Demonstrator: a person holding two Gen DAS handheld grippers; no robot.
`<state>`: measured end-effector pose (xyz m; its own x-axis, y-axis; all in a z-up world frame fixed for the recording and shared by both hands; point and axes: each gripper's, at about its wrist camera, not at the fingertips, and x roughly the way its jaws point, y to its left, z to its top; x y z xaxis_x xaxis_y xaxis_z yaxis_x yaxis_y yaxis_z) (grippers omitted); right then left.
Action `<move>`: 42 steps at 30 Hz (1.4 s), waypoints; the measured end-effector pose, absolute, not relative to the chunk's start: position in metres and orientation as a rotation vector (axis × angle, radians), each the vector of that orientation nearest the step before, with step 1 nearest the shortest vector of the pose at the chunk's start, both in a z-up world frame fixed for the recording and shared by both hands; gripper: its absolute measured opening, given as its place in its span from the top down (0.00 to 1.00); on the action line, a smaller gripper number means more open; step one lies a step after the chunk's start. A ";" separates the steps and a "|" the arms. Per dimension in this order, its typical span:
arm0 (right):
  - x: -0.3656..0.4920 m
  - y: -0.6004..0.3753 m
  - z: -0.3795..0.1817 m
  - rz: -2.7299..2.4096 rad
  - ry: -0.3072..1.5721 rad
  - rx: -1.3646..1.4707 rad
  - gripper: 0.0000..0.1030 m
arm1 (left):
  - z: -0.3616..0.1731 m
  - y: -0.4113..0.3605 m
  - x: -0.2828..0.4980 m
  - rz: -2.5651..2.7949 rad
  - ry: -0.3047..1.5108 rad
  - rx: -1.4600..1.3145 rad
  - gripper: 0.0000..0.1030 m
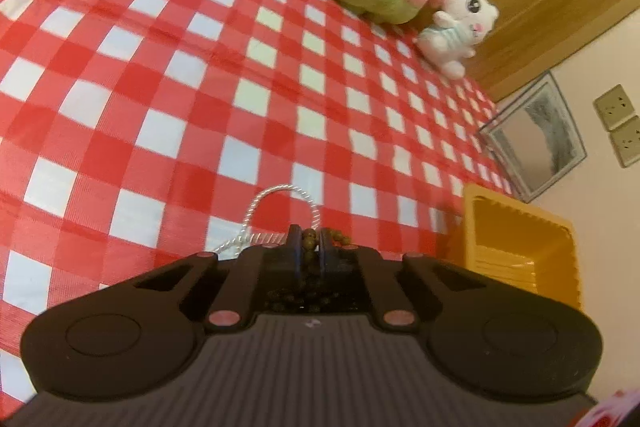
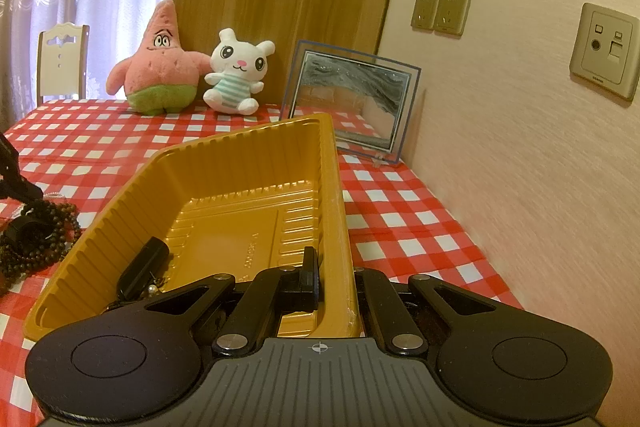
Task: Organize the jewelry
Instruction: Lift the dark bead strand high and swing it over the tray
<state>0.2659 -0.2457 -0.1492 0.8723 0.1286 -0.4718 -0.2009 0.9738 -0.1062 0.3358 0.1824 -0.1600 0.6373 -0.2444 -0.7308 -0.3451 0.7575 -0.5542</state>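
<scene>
In the left wrist view my left gripper [image 1: 310, 241] is shut on a strand of brown wooden beads [image 1: 309, 247], low over the checked tablecloth. A silver twisted chain [image 1: 280, 195] loops on the cloth just beyond the fingertips. The right wrist view shows the dark bead pile [image 2: 38, 241] left of the yellow plastic tray [image 2: 224, 163], with the left gripper's fingers [image 2: 16, 183] above it. My right gripper [image 2: 336, 279] is shut on the tray's right wall, one finger inside and one outside. A black piece [image 2: 144, 267] and a small pearl item [image 2: 152, 289] lie in the tray's near left corner.
A pink star plush [image 2: 158, 67] and a white bunny plush [image 2: 236, 75] sit at the table's back edge against a wood panel. A framed picture [image 2: 352, 103] leans on the wall to the right. A white chair [image 2: 60, 61] stands at the far left.
</scene>
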 end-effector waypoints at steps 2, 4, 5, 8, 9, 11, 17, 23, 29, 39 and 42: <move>0.266 -0.246 -0.150 0.173 0.482 -0.151 0.97 | -0.152 0.181 0.334 0.052 0.882 -0.734 0.94; 0.266 -0.246 -0.150 0.173 0.481 -0.151 0.97 | -0.141 0.181 0.330 0.038 0.863 -0.724 0.94; 0.265 -0.246 -0.150 0.173 0.481 -0.150 0.97 | -0.136 0.180 0.325 0.032 0.853 -0.711 0.94; 0.265 -0.246 -0.151 0.176 0.480 -0.148 0.97 | -0.117 0.179 0.317 0.019 0.824 -0.663 0.94; 0.265 -0.246 -0.151 0.177 0.480 -0.148 0.97 | -0.112 0.179 0.315 0.018 0.817 -0.653 0.94; 0.266 -0.246 -0.152 0.178 0.481 -0.145 0.97 | -0.101 0.178 0.309 0.009 0.798 -0.639 0.94; 0.266 -0.246 -0.152 0.182 0.480 -0.142 0.97 | -0.067 0.173 0.290 -0.040 0.728 -0.604 0.94; 0.266 -0.247 -0.152 0.183 0.480 -0.139 0.97 | -0.034 0.169 0.271 -0.060 0.653 -0.571 0.94; 0.266 -0.246 -0.152 0.185 0.479 -0.138 0.97 | -0.005 0.172 0.250 -0.051 0.586 -0.540 0.94; 0.266 -0.246 -0.153 0.188 0.479 -0.131 0.97 | 0.039 0.175 0.221 -0.044 0.489 -0.492 0.94; 0.266 -0.246 -0.153 0.189 0.477 -0.130 0.97 | 0.048 0.174 0.215 -0.045 0.471 -0.481 0.94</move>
